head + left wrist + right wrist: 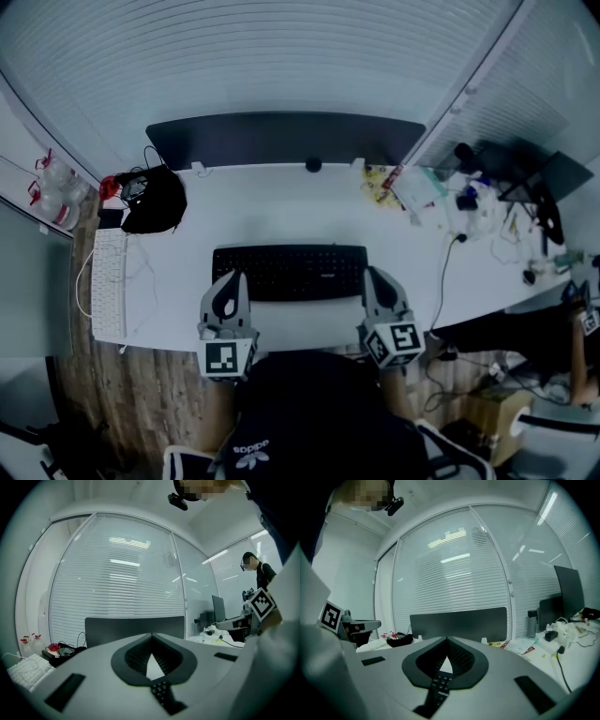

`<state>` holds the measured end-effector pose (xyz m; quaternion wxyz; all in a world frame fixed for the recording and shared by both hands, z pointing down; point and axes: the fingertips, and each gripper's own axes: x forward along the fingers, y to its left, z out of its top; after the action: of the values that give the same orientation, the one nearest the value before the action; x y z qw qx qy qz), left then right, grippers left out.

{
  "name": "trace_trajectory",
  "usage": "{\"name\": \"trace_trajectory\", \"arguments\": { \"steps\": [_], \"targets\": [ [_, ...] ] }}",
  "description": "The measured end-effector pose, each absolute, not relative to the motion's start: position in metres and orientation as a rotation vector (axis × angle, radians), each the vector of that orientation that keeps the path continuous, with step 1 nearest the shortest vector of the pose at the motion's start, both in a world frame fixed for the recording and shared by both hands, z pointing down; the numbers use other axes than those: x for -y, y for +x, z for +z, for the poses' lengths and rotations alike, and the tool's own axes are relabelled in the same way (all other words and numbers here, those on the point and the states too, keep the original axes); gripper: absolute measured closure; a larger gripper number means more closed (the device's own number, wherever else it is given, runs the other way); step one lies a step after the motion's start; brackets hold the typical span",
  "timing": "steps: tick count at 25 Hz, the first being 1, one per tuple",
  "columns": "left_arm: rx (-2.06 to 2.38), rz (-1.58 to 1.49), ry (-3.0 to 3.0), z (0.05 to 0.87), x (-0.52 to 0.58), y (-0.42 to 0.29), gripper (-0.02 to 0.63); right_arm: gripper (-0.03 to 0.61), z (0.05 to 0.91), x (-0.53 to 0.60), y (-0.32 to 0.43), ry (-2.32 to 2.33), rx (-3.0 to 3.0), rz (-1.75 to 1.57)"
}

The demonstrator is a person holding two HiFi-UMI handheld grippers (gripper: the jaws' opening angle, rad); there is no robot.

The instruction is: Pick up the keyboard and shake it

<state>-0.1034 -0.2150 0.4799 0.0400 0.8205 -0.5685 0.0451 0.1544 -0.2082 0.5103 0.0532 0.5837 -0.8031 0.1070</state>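
L gripper (230, 283): jaws shut, aimed fwd | R gripper (379, 279): jaws shut, aimed fwd | both seemingly near-level

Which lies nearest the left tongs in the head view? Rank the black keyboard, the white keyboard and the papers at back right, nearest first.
1. The black keyboard, right at the left tongs, centre.
2. The white keyboard, off to the left.
3. The papers, back right, across from the tongs.

Bare desk (281, 211) is left beyond the keyboard (289, 272); the far left is blocked by a black bag (155, 202), the far right by clutter (412, 187).
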Motion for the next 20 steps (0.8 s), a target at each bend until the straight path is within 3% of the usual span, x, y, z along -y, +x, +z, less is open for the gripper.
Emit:
{"name": "trace_trajectory", "arguments": {
  "steps": [20],
  "targets": [
    [1.852, 0.247, 2.394, 0.501, 0.207, -0.133, 0.609, 0.574, 0.535, 0.202, 0.177, 1.655, 2.429, 0.428]
  ]
}}
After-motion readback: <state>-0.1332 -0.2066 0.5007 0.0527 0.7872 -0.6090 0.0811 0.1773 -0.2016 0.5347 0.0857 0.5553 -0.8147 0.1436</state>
